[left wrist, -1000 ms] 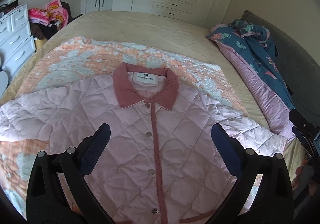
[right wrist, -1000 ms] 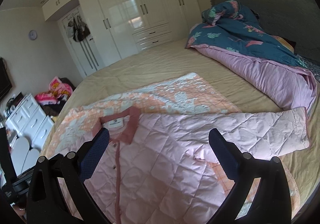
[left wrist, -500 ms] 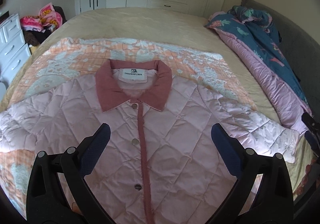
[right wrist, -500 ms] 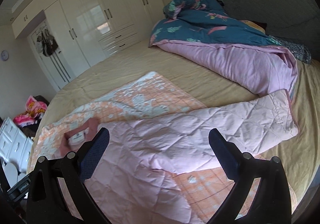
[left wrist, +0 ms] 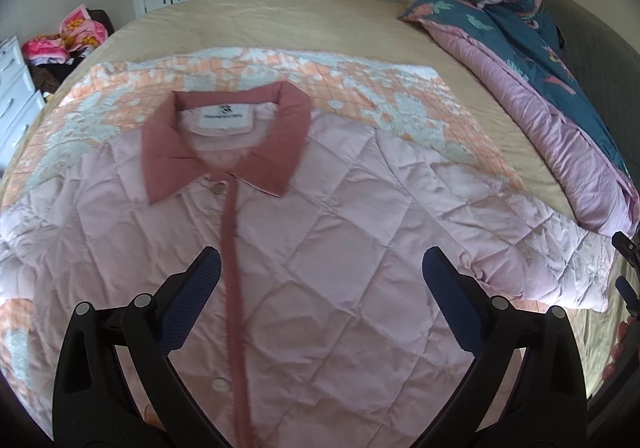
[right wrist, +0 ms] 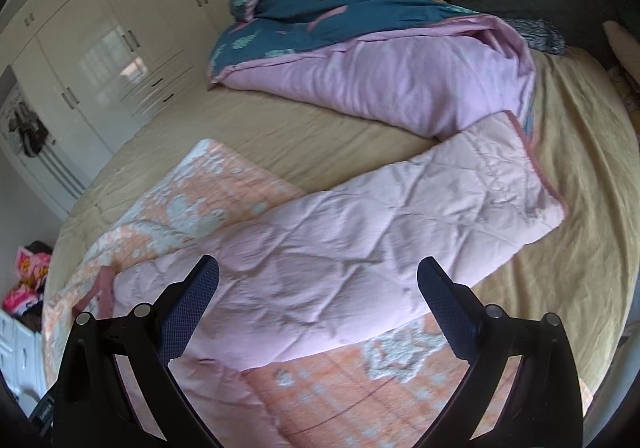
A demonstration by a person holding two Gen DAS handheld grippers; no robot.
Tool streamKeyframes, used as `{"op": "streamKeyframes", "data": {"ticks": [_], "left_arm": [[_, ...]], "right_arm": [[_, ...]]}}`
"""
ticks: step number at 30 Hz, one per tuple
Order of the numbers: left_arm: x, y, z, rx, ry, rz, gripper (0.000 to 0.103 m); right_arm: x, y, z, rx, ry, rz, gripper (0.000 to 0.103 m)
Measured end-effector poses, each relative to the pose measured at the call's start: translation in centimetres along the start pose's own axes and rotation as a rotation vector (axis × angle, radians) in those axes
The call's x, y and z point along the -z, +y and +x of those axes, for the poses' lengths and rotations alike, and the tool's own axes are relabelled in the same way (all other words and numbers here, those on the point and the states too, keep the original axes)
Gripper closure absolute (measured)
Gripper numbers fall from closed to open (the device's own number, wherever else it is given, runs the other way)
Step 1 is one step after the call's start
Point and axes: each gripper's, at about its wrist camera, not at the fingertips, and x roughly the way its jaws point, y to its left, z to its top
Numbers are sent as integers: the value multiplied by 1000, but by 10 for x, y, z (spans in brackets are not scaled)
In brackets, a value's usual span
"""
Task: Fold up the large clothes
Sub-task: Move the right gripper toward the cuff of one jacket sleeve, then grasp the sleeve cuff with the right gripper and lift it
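Both cameras had closed in on the quilted jacket [left wrist: 340,248], spread buttoned-up flat on the bed [left wrist: 280,16] for folding. Left gripper [left wrist: 320,302] hovered agape over its chest; right gripper [right wrist: 318,302], likewise empty, faced its outstretched sleeve [right wrist: 460,200].

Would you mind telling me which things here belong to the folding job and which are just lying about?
Part of the job:
- pink quilted jacket, spread flat
- its right sleeve
- left gripper, open
- right gripper, open

Just lying about:
- orange patterned blanket under the jacket
- blue and lilac duvet
- pink clothes pile
- wardrobe
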Motion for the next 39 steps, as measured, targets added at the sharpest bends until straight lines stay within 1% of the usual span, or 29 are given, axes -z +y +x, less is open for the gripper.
{"op": "streamKeyframes", "data": {"ticks": [2, 5, 9, 13, 19, 24, 28, 30, 32, 34, 35, 36, 37, 38, 39], "left_arm": [[3, -6, 7, 9, 13, 5, 8], [6, -15, 15, 7, 16, 27, 8], [7, -25, 24, 9, 21, 38, 8], [5, -30, 32, 10, 31, 40, 8], [1, -32, 41, 13, 44, 34, 8], [-2, -27, 45, -5, 47, 30, 8], [-7, -20, 49, -26, 44, 36, 8], [-10, -15, 51, -39, 46, 31, 8], [-14, -7, 52, -56, 44, 17, 8], [-18, -1, 53, -52, 44, 4, 8], [-19, 1, 53, -52, 43, 0, 8], [-20, 3, 53, -52, 41, -3, 8], [-21, 5, 51, -52, 39, -9, 8], [-22, 8, 50, -47, 38, -14, 8], [-22, 10, 48, -44, 36, -19, 8]], "right_arm": [[-1, -13, 5, 11, 9, 29, 4], [-3, -30, 11, 52, 9, 69, 4], [-4, -52, 23, 77, 36, 130, 4], [-1, -71, 37, 77, 76, 203, 4], [4, -102, 59, 104, 127, 328, 4], [4, -120, 70, 87, 135, 411, 4], [2, -137, 82, 39, 156, 501, 4], [1, -144, 90, 44, 162, 522, 4], [1, -152, 95, 13, 149, 561, 4], [-1, -158, 94, -16, 115, 578, 5], [-1, -160, 94, -27, 102, 580, 12], [0, -164, 94, -35, 89, 595, 16], [2, -170, 94, -40, 74, 616, 27], [2, -172, 94, -32, 63, 620, 46], [3, -174, 92, -29, 51, 619, 58]]}}
